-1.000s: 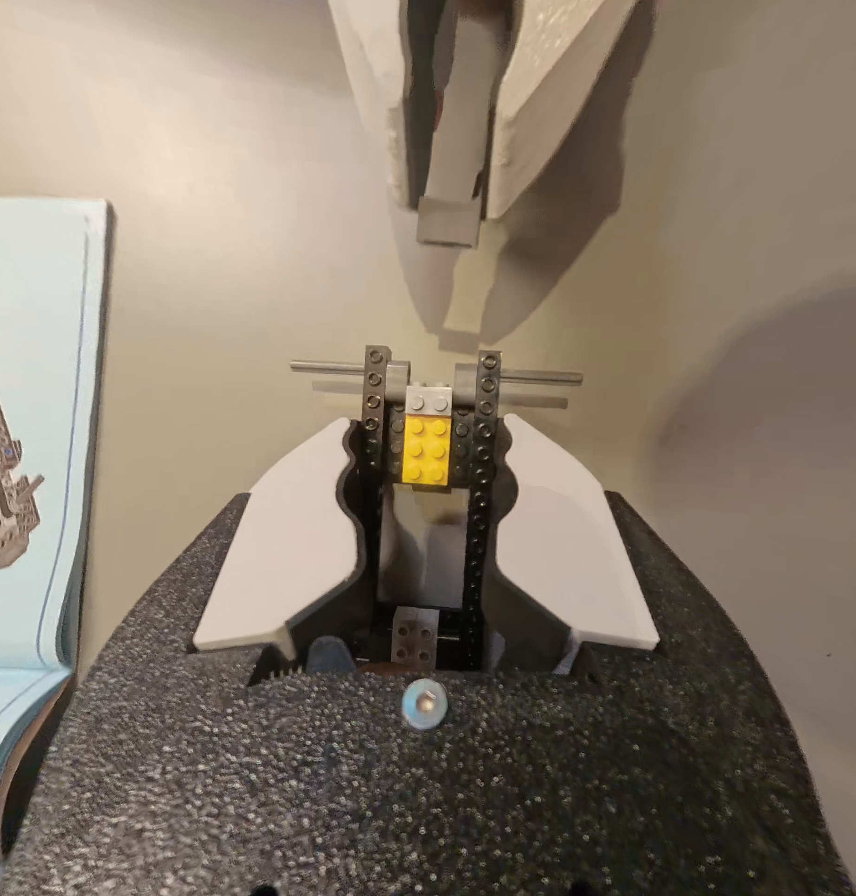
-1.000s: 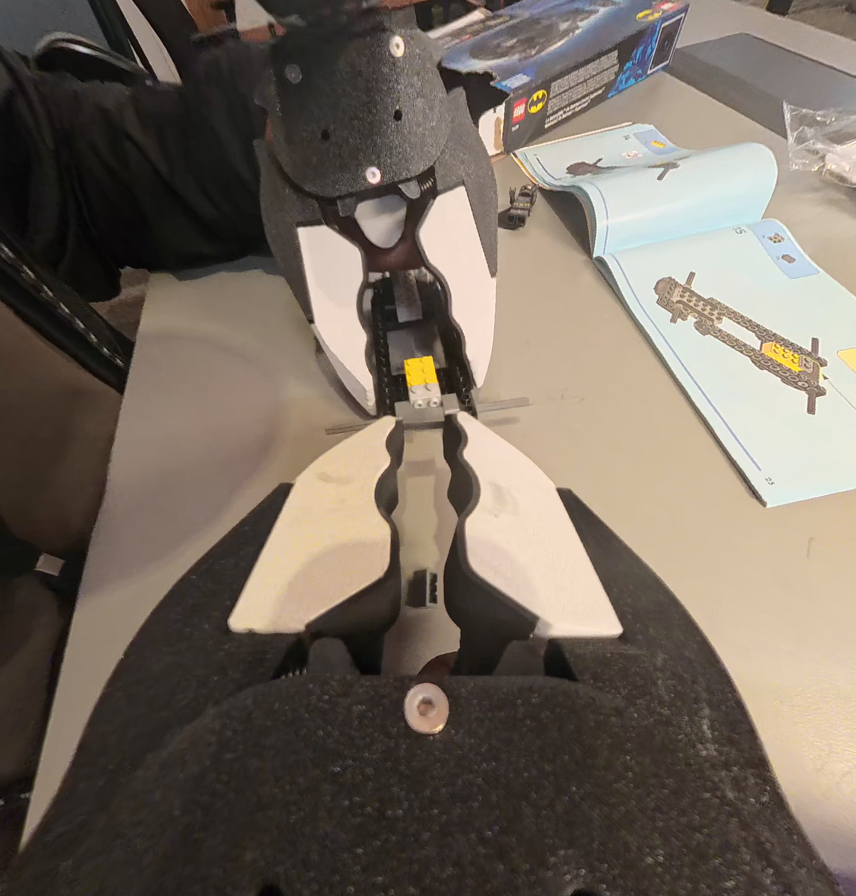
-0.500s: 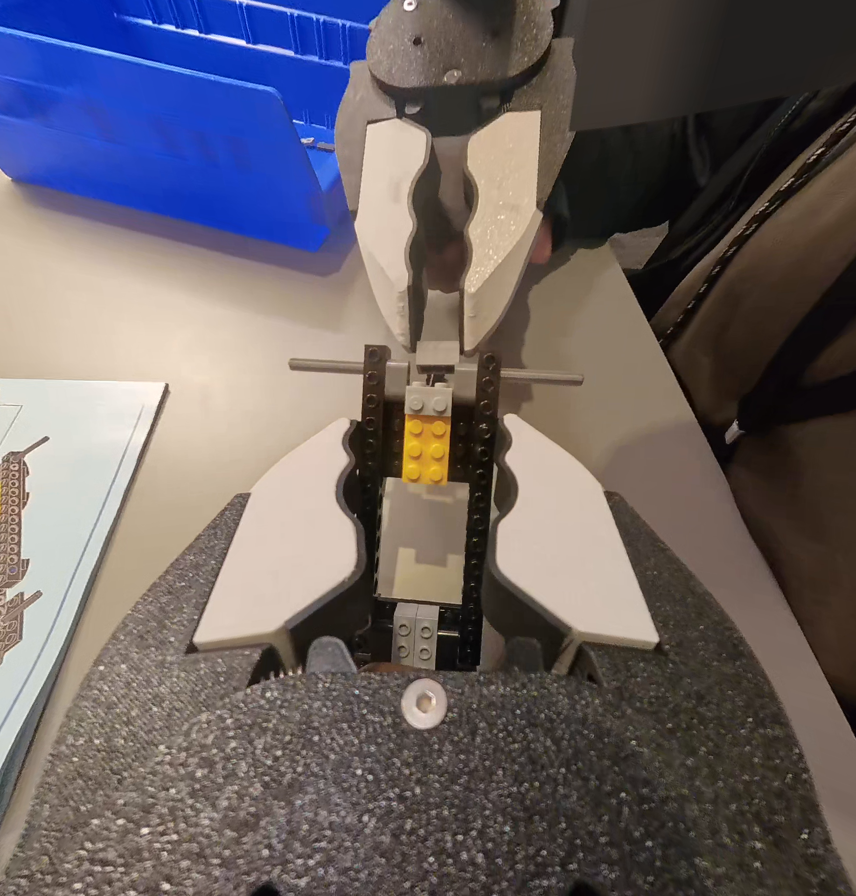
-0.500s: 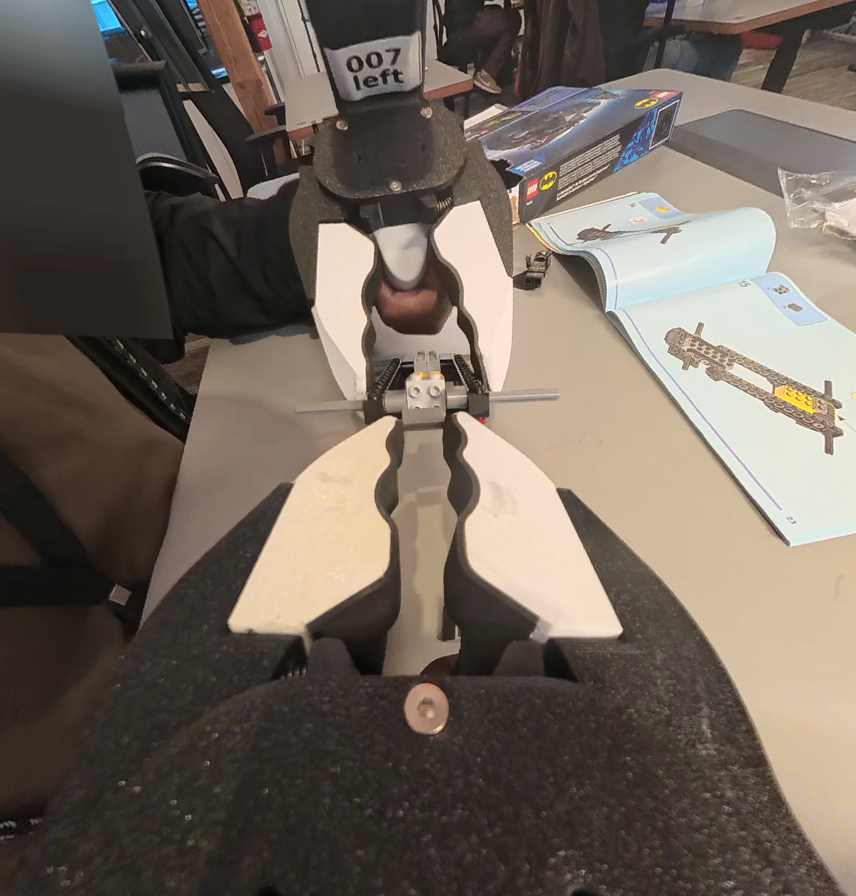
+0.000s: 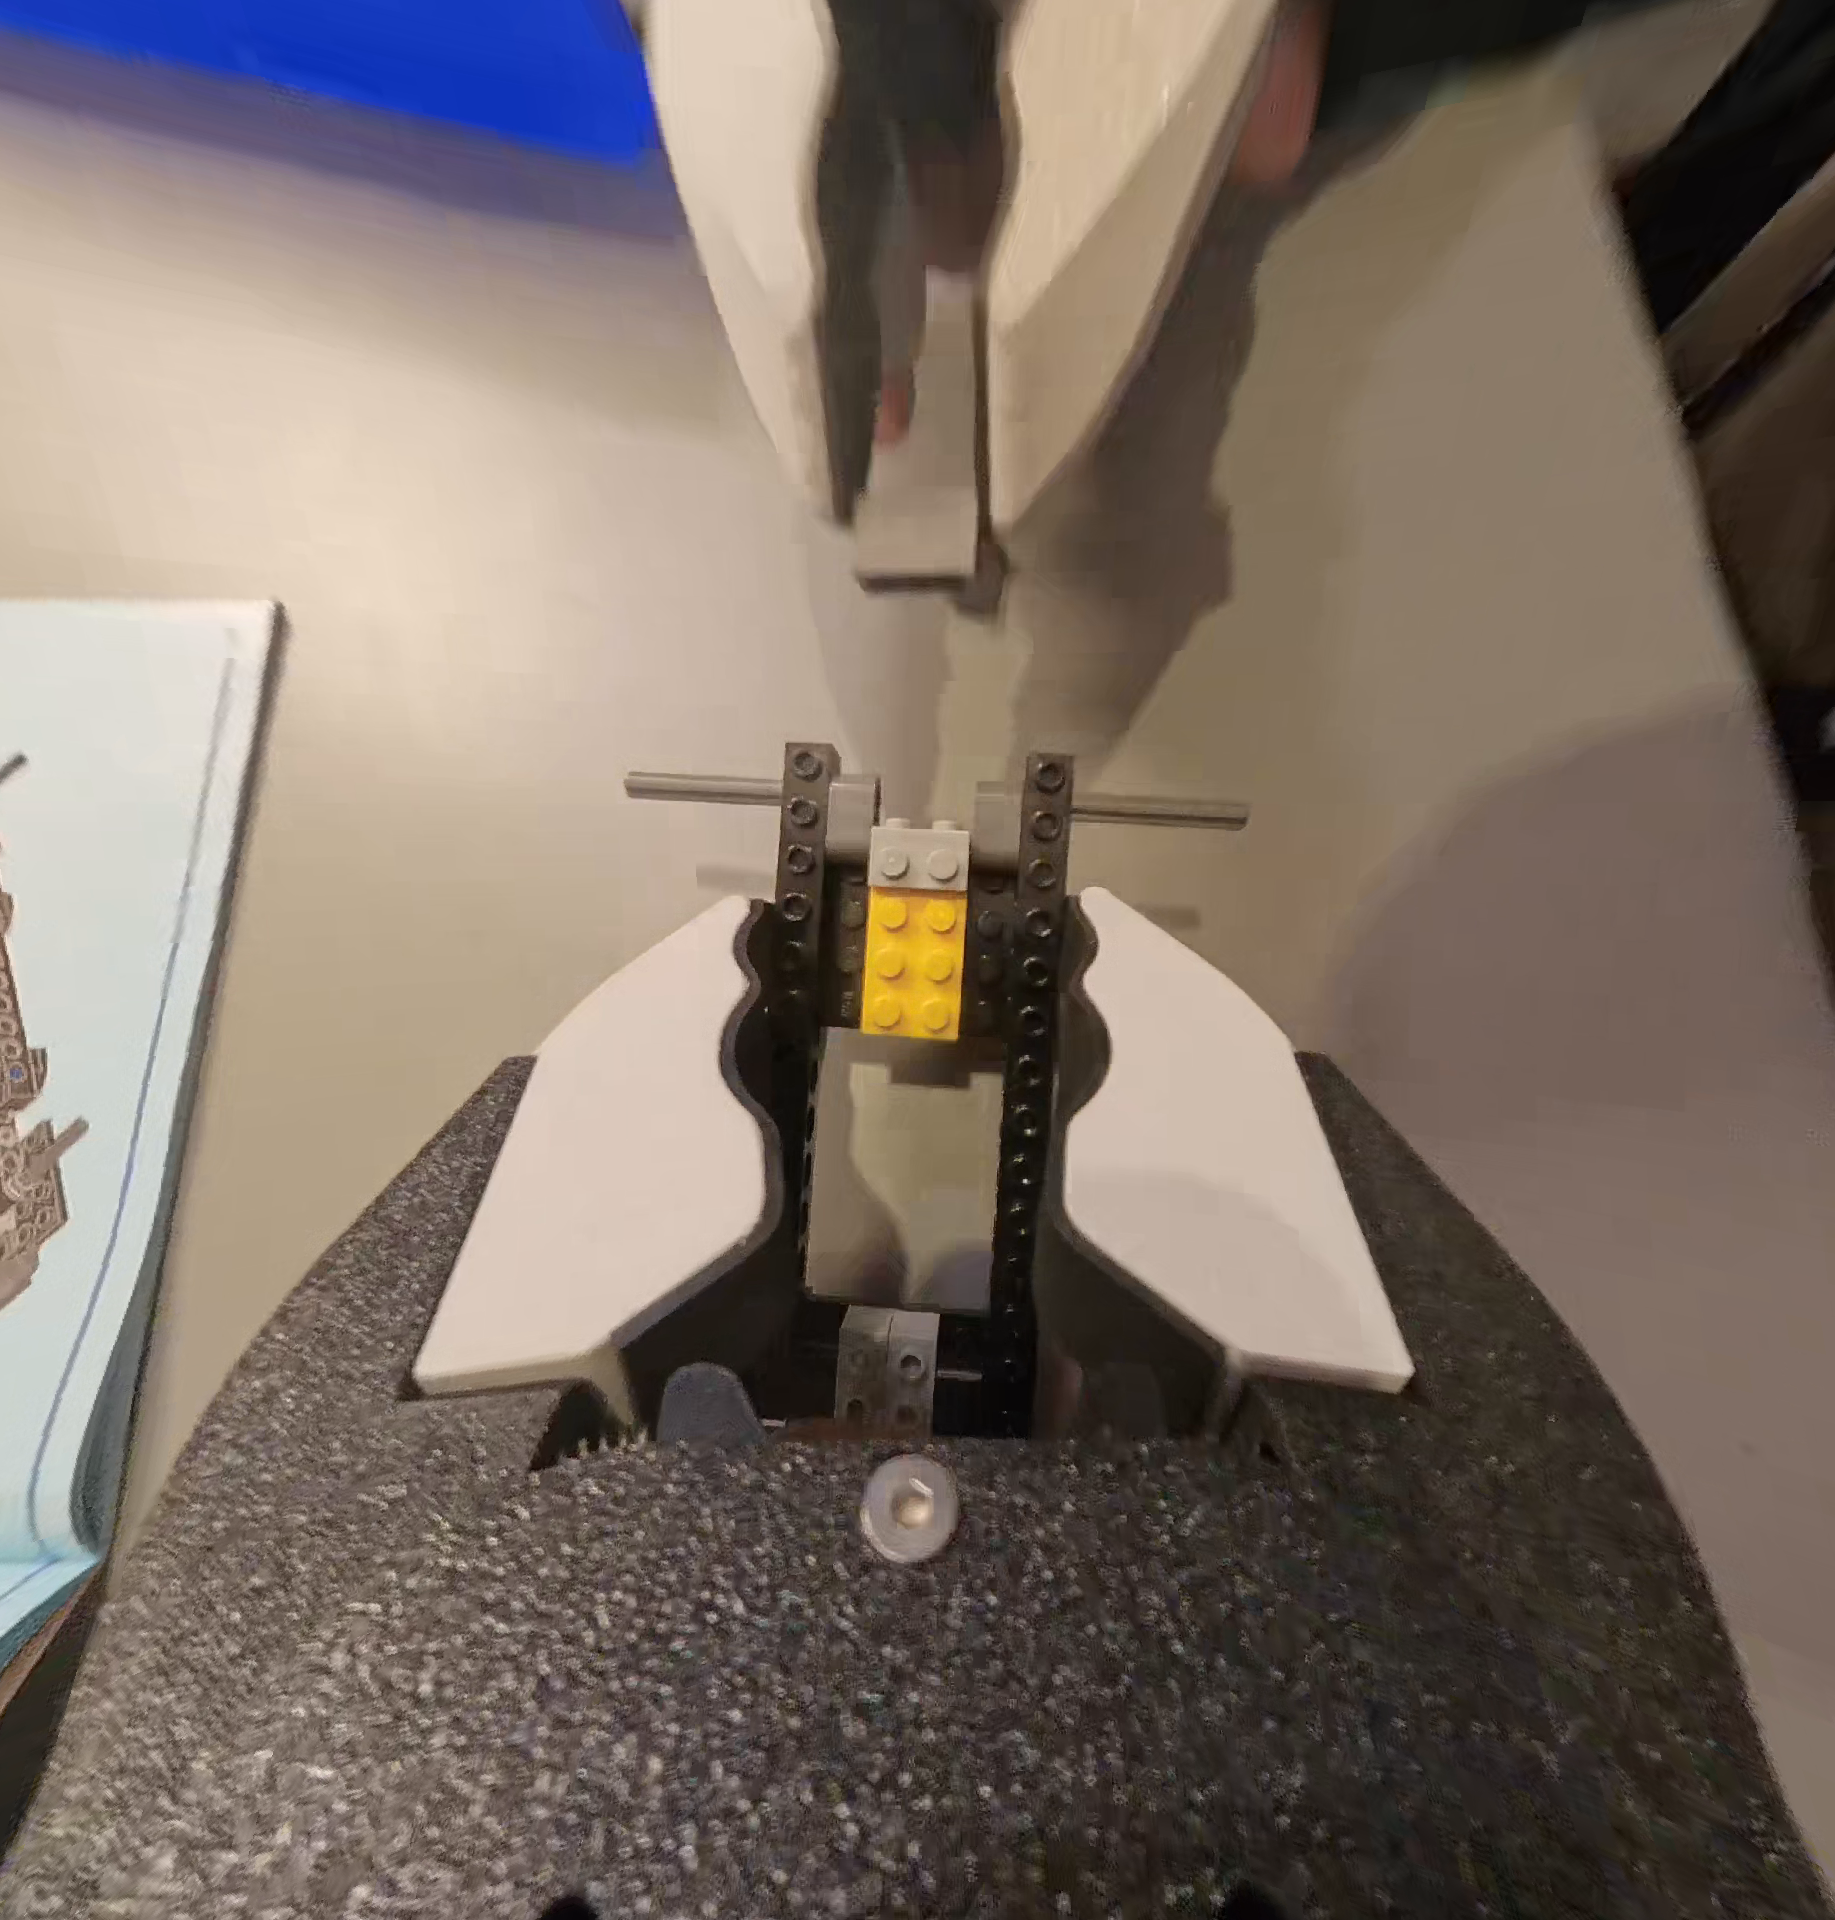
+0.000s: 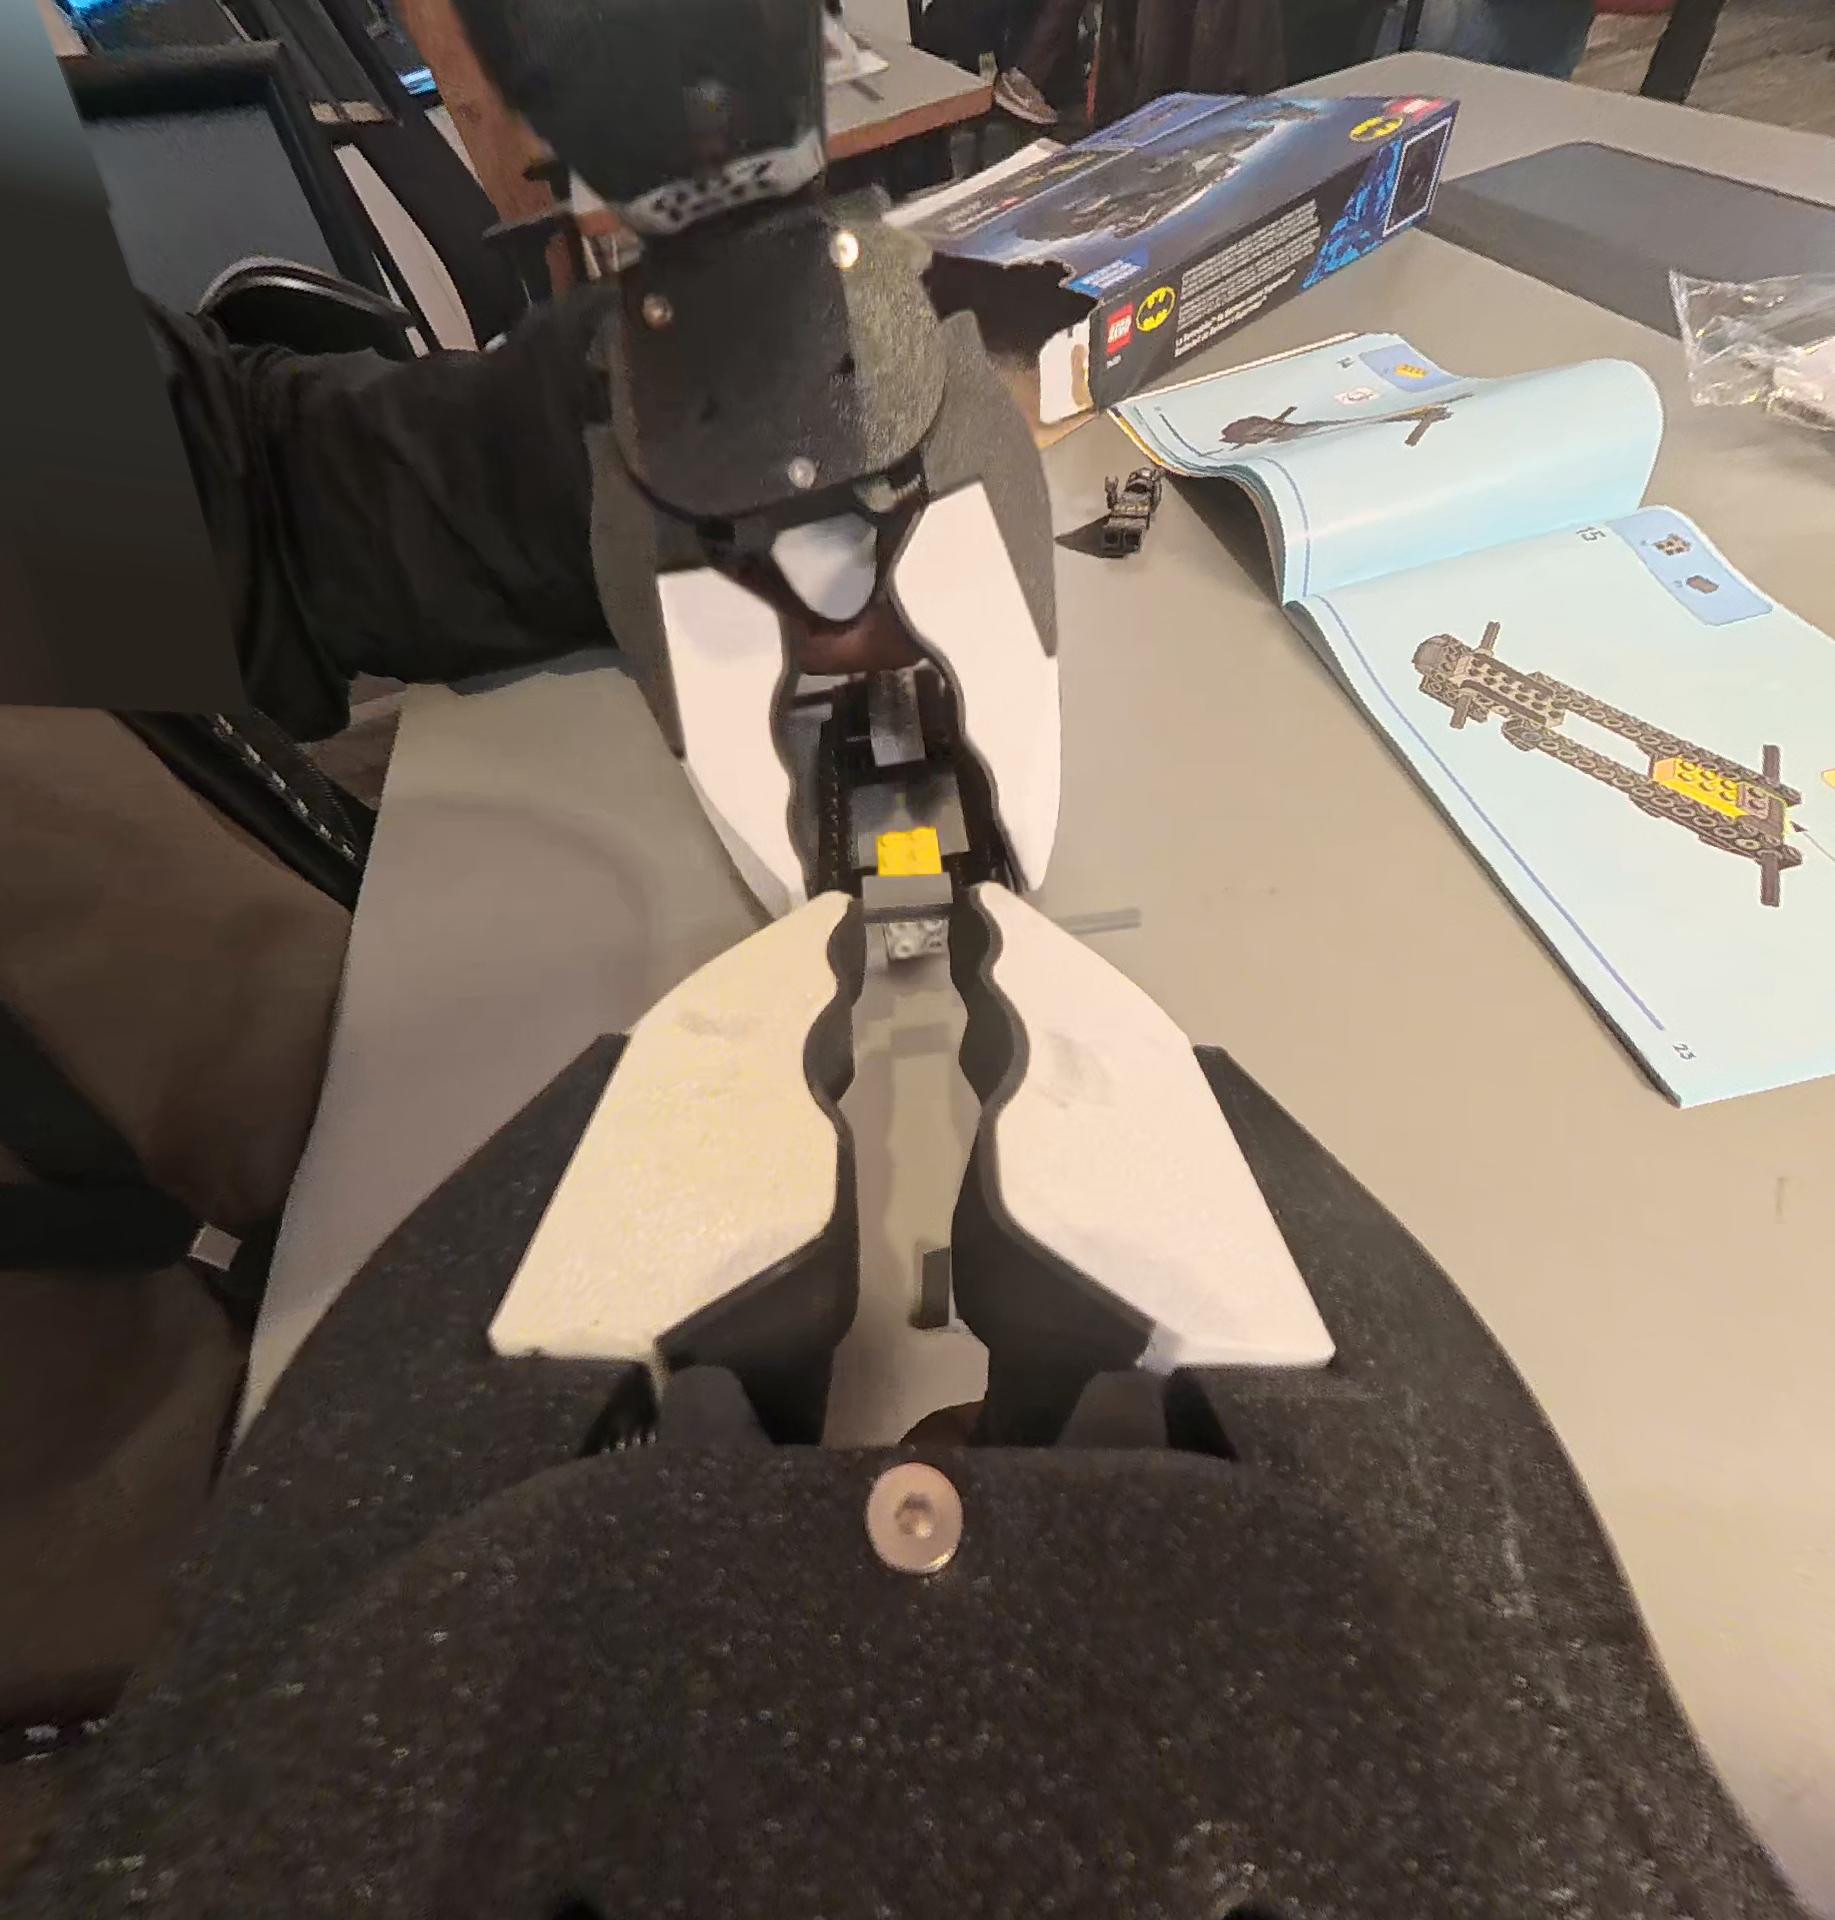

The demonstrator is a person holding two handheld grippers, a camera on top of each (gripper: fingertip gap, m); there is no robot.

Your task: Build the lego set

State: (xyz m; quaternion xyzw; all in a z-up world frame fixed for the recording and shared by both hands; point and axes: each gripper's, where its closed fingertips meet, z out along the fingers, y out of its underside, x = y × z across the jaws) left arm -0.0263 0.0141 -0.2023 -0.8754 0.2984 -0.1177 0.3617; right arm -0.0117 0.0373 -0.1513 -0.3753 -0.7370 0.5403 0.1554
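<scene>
The left gripper (image 5: 918, 914) stands wide, both pads pressed on a black brick frame (image 5: 1038, 987) carrying one yellow brick (image 5: 913, 966). At its twelve o'clock, the right gripper (image 6: 902, 914), nearly closed, pinches one grey piece (image 5: 913, 540). One open booklet (image 6: 1578, 748) lies at three o'clock, one torn box (image 6: 1256, 218) beyond it; the box's contents are hidden.

The right gripper (image 6: 908, 914) pinches what looks like a grey plate (image 6: 905, 894), blurred, against the brick frame (image 6: 908, 821) clamped in the left gripper (image 6: 897, 769).
</scene>
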